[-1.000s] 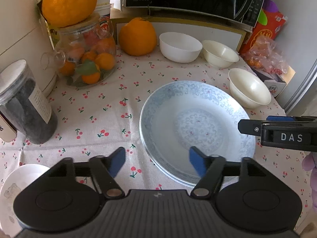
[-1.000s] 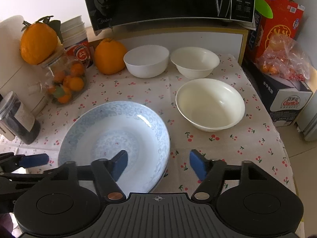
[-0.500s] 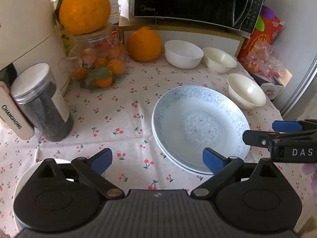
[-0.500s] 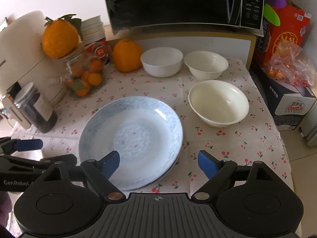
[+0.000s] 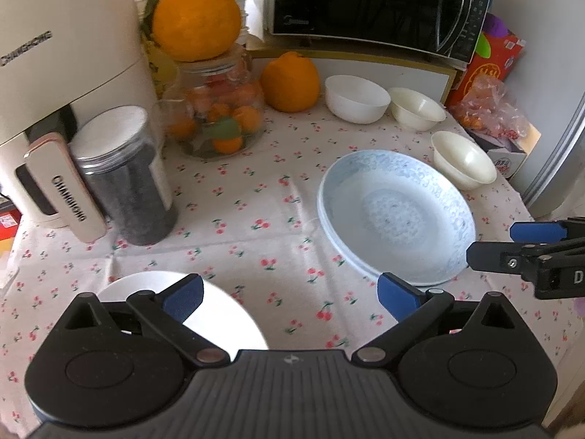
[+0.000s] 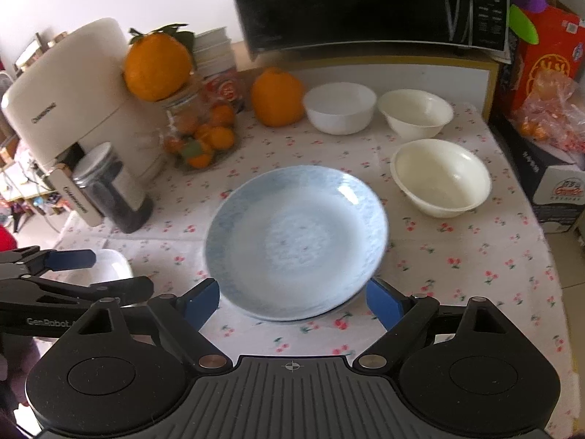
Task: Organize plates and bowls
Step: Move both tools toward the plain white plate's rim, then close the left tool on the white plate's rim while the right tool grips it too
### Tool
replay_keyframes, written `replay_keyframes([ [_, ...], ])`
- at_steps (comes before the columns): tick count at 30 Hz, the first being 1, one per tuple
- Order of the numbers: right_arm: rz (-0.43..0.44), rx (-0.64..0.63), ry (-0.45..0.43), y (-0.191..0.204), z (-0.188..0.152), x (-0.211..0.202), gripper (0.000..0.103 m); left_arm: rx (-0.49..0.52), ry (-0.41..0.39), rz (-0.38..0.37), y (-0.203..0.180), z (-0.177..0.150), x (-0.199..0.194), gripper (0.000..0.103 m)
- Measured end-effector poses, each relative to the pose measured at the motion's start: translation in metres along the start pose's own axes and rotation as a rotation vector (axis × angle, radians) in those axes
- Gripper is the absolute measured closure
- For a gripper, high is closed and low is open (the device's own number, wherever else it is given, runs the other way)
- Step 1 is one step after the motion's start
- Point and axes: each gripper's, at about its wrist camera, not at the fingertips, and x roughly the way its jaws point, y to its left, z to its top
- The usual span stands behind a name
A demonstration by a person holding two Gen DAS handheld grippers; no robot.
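Observation:
A stack of pale blue patterned plates (image 5: 396, 216) (image 6: 296, 241) lies mid-table on the cherry-print cloth. Three bowls stand behind it: a white bowl (image 5: 356, 98) (image 6: 340, 108), a cream bowl (image 5: 416, 108) (image 6: 416, 113), and a nearer cream bowl (image 5: 462, 159) (image 6: 440, 177). A small white dish (image 5: 190, 311) (image 6: 106, 267) lies at the front left. My left gripper (image 5: 289, 294) is open and empty, above the cloth between the dish and the plates. My right gripper (image 6: 292, 301) is open and empty at the plates' near rim.
A jar of small oranges (image 5: 215, 120) with a big orange on top, a dark-filled jar (image 5: 126, 175), a cream appliance (image 5: 69, 84), a loose orange (image 5: 290, 80), a microwave (image 5: 376, 3) and boxes with a snack bag (image 5: 490, 109) ring the table.
Both grippers have pulled back and up from the plates and opened wider. The left one swung left, so the white dish now lies under its left finger.

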Motion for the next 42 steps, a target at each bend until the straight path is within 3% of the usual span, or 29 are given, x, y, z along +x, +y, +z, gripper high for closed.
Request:
replay_keyframes([
  [17, 0.196, -0.100, -0.024, 0.076, -0.024, 0.020, 0.013, -0.064, 0.022, 0.061, 0.077, -0.028, -0.019, 0.001],
  [28, 0.312, -0.112, 0.044, 0.119, -0.042, 0.044, 0.013, -0.168, 0.128, 0.069, 0.133, -0.044, -0.020, 0.004],
  [34, 0.321, -0.100, 0.086, 0.133, -0.050, 0.061, 0.013, -0.221, 0.201, 0.037, 0.157, -0.054, -0.012, 0.019],
  [42, 0.323, -0.092, 0.092, 0.141, -0.059, 0.073, 0.014, -0.285, 0.249, -0.002, 0.173, -0.061, -0.005, 0.050],
])
